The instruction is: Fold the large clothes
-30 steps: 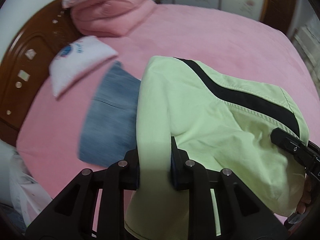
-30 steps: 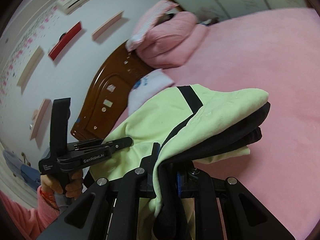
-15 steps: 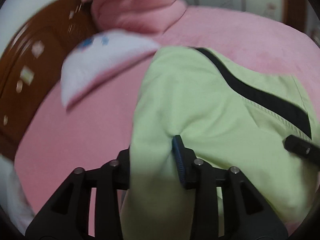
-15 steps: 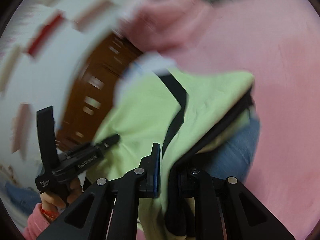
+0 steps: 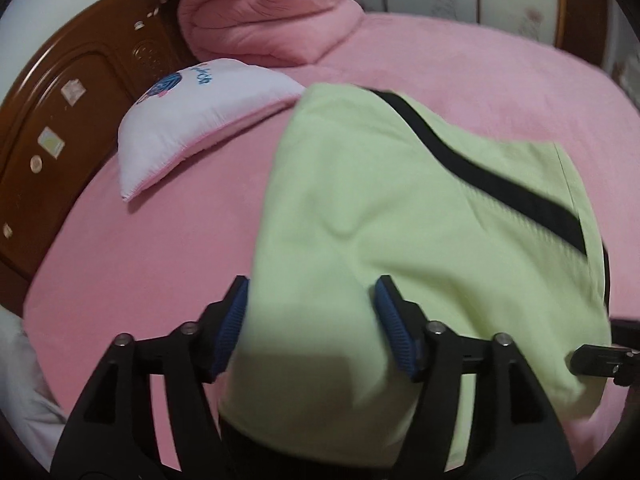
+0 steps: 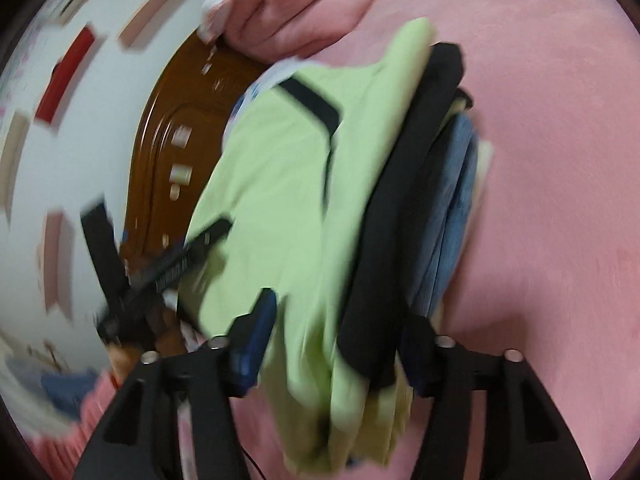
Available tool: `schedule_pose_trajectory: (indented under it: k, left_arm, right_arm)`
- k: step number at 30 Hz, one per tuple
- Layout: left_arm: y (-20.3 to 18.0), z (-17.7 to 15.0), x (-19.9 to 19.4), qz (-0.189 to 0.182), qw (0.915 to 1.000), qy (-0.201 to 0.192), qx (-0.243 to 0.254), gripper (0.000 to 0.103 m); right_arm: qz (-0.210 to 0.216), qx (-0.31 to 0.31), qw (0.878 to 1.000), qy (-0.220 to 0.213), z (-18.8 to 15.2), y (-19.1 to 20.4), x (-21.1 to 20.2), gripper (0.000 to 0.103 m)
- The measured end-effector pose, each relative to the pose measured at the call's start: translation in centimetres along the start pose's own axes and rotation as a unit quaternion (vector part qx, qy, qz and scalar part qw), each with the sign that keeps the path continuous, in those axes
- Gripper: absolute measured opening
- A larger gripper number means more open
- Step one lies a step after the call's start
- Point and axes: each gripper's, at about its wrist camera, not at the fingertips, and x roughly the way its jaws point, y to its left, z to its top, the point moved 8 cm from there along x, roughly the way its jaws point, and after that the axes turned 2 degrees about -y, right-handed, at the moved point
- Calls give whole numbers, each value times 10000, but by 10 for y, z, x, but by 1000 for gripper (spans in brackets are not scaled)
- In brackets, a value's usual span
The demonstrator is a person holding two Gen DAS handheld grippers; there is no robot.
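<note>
Left gripper (image 5: 312, 320) jaws spread wide, green garment (image 5: 400, 220) between. Right gripper (image 6: 340, 332) jaws apart, straddling garment; jeans (image 6: 456, 208) mostly hidden beneath. Right view blurred.

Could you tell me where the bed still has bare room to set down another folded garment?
The pink bedspread lies bare beyond the green jacket, toward the far wall, and nearer, between the white pillow and the left gripper. It is crowded by the headboard, where pillow and folded pink quilt sit.

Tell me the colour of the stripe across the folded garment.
Black stripe on the light green garment; clearest in the left wrist view.
</note>
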Motion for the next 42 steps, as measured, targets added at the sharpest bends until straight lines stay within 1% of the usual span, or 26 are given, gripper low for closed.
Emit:
schedule_pose_trajectory:
  k: [2,3,4,5,6,8,10,12,14,15,16,17,18,19,21,22,23,25,26,28,30,32,34,36,39,42]
  left_arm:
    - [-6,-5,-7,50,9997,-15,238,64]
    - [-8,-8,-8,56,9994,15,334,64]
    - [-12,-11,-14,65,9993,36,379,64]
    - [-13,-14,-18,96,9991,62,410,64]
    - [-13,-14,-20,125,9988,109,451,62]
    - [-13,-18,-23,161,9982,206,530,61]
    - [-13,-24,-23,161,9980,310,522,61]
    - [-14,-31,-24,55,9986,384,367,62]
    - [-16,-37,-24,96,9993,363,12,73]
    - [-15,-42,-23,207,9981,357,-455,77]
    - [-13,-45,-25,425,9951,315,-831,79]
    - [-15,-47,-29,789,9908,254,-1072,81]
    - [-20,-48,-36,1204,9865,191,-1093,81]
    - [-25,-48,-42,1509,9829,139,-1048,81]
    - [-45,-60,-66,2308,9666,45,-1115,81]
    - [-54,-70,-76,2528,9587,119,-1296,81]
    - [-64,-83,-86,2597,9531,247,-1531,81]
    - [-91,-112,-106,2458,9469,538,-2000,81]
    - [-111,-129,-118,2284,9470,661,-2158,81]
    - [-155,-159,-141,1962,9532,877,-2128,81]
    - [-203,-195,-170,1764,9598,1094,-1888,81]
    - [-257,-231,-204,1436,9705,1193,-1525,81]
    - [-304,-264,-244,1341,9774,1249,-1056,81]
    - [-342,-291,-292,1369,9814,1163,-676,81]
    - [-386,-317,-350,1006,9863,1235,-438,81]
    - [-414,-334,-400,706,9876,1348,-377,81]
  right_arm:
    - [-248,-374,9990,-13,-14,6,3,57]
    - [-354,-494,9981,71,-20,9,9,47]
    - [-461,-529,9975,95,-18,12,19,34]
    - [-504,-466,9976,84,-18,12,23,31]
    - [-306,-239,9992,26,-18,13,23,26]
    - [251,372,9989,-141,-20,20,18,23]
    - [515,919,9943,-177,-28,19,16,22]
    - [471,1135,9923,-153,-41,12,23,22]
    - [242,1221,9920,-207,-49,-3,20,22]
    - [92,1210,9923,-250,-52,-10,21,25]
    - [-75,1179,9926,-293,-53,-15,21,40]
    - [-390,1158,9919,-348,-55,-22,18,51]
    - [-613,1140,9906,-446,-57,-29,6,67]
    - [-759,1105,9894,-555,-60,-33,-4,73]
    - [-1085,1024,9857,-786,-69,-40,-28,77]
    - [-1326,999,9824,-853,-78,-50,-43,80]
    - [-1617,955,9782,-893,-87,-58,-57,82]
    - [-1949,814,9735,-881,-110,-76,-91,86]
    - [-2167,707,9705,-787,-128,-87,-110,86]
    - [-2466,619,9654,-575,-157,-105,-144,90]
    - [-2880,531,9558,-241,-205,-134,-196,98]
    - [-3234,535,9447,-62,-252,-153,-248,99]
    - [-3431,627,9372,-12,-295,-167,-297,102]
    - [-3652,830,9272,66,-340,-174,-351,102]
    - [-3860,1073,9159,239,-401,-175,-426,102]
    - [-4104,1286,9027,98,-450,-171,-495,103]
